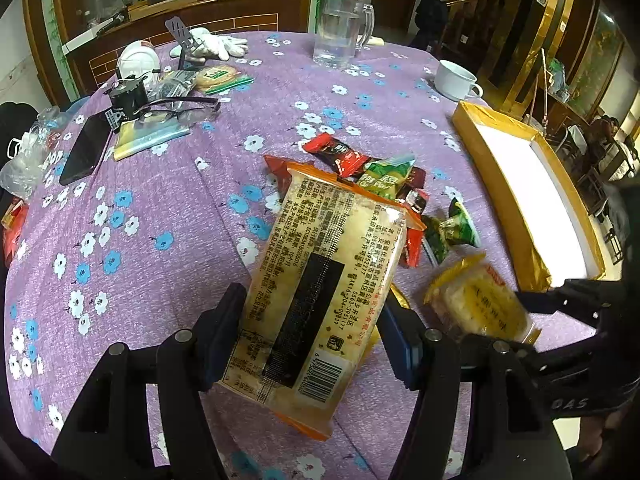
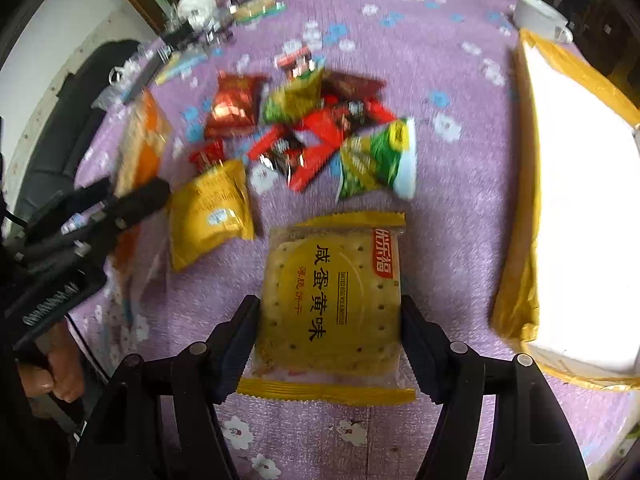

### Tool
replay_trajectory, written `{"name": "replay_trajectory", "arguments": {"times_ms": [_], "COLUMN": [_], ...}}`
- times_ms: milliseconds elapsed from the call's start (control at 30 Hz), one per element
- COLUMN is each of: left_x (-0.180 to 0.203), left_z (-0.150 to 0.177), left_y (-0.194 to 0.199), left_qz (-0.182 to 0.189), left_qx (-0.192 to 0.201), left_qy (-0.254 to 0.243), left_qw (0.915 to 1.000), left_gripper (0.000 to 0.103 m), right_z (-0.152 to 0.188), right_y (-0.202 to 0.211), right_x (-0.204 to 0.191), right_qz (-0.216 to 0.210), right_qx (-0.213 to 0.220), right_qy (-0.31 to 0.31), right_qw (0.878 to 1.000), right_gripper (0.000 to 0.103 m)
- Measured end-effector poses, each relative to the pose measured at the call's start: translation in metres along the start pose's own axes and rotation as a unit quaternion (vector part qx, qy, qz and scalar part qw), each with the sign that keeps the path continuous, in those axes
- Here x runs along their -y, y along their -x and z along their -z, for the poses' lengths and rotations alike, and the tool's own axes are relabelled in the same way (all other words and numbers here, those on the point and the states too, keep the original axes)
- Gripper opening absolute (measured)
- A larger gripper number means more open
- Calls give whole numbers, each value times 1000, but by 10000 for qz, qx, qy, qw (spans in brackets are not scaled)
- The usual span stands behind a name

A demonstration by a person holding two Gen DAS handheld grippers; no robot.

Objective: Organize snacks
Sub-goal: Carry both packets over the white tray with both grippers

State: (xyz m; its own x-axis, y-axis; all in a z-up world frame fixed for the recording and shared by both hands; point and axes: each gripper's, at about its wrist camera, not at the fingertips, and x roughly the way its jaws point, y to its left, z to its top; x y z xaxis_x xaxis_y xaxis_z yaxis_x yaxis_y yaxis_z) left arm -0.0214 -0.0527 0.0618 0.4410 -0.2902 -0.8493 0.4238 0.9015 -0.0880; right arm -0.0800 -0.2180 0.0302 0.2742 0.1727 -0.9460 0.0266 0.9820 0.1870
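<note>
My left gripper (image 1: 312, 332) is shut on a long orange-edged cracker pack (image 1: 320, 280), held back side up above the purple tablecloth. It also shows in the right wrist view (image 2: 140, 148) at the left. My right gripper (image 2: 330, 332) is shut on a yellow salted egg yolk biscuit pack (image 2: 332, 300) and holds it above the cloth; it shows blurred in the left wrist view (image 1: 484, 304). A pile of red and green snack packets (image 2: 320, 128) lies ahead, with a yellow packet (image 2: 212, 212) at its near left. A gold-rimmed white box (image 2: 576, 200) lies open at the right.
A white cup (image 1: 456, 78) stands beyond the box, a glass jug (image 1: 340, 28) at the far edge. A phone (image 1: 86, 148), glasses (image 1: 180, 106), a booklet, gloves and other clutter lie at the far left. The tablecloth (image 1: 160, 200) is bare at the left.
</note>
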Motion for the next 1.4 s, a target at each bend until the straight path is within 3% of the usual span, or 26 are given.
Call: {"name": "replay_trajectory", "arguments": {"times_ms": [400, 1000, 1400], "left_x": [47, 186, 251], "left_z": [-17, -73, -115], "left_y": [0, -22, -72], "left_qz": [242, 880, 855], "left_qx": [28, -10, -289], "left_qy": [-284, -926, -1127], "left_qw": [9993, 9918, 9895], "left_gripper": [63, 63, 63], "right_z": [5, 14, -23], "right_y": [55, 110, 118], "right_x": [36, 183, 267], "right_qz": [-143, 155, 310], "right_qx": [705, 1152, 1313], "right_qy": [-378, -1304, -1613], "right_qw": [9967, 9846, 9777], "right_gripper": [70, 70, 70]}}
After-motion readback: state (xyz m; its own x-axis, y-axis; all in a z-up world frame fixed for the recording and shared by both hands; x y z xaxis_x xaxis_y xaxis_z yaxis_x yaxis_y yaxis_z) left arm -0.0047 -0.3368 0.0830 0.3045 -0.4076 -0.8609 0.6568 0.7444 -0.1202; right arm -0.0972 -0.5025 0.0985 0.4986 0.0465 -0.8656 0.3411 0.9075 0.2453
